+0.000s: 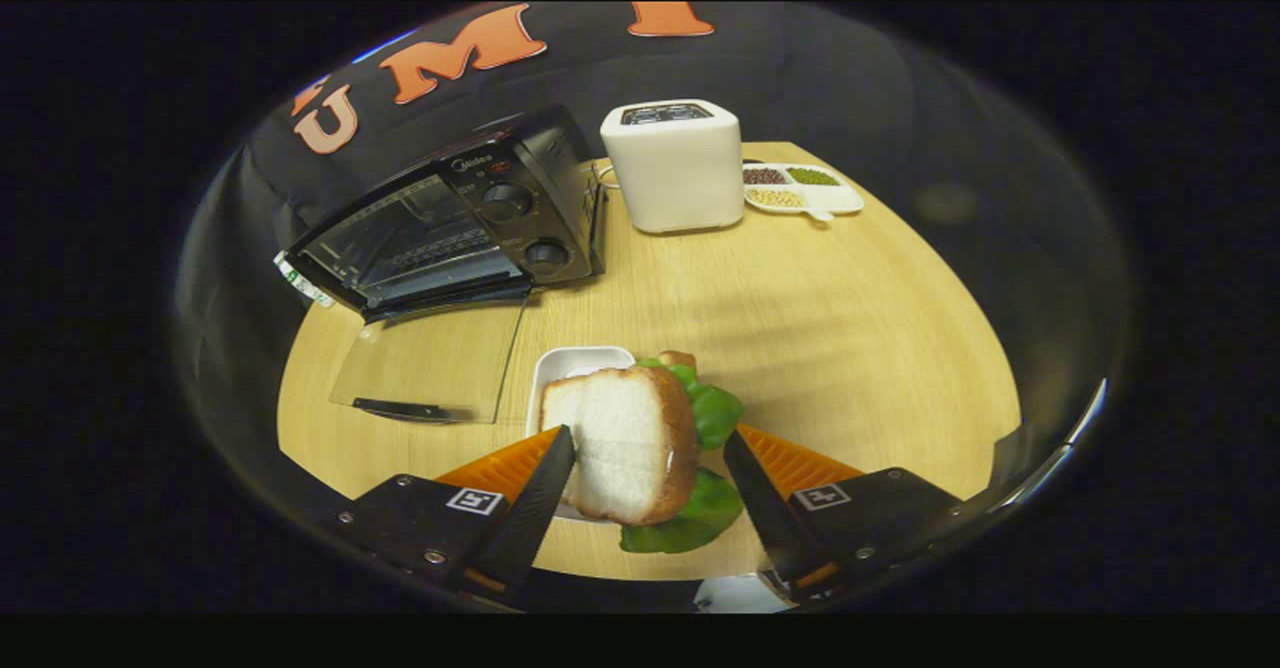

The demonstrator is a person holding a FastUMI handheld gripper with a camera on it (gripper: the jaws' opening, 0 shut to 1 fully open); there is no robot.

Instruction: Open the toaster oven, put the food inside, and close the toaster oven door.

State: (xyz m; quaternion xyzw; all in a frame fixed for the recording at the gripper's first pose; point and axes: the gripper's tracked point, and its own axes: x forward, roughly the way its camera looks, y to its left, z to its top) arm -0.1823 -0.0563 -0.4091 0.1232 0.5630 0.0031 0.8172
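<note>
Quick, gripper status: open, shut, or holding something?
Gripper: closed on the sandwich, one finger on each side, above the white dish; toaster oven door is already open.

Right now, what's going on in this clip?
The handheld tongs sit around a sandwich over a small white dish on the wooden table; I cannot tell if both fingers press it. Beyond, the toaster oven stands with its glass door already folded down. Food not yet inside.
</note>
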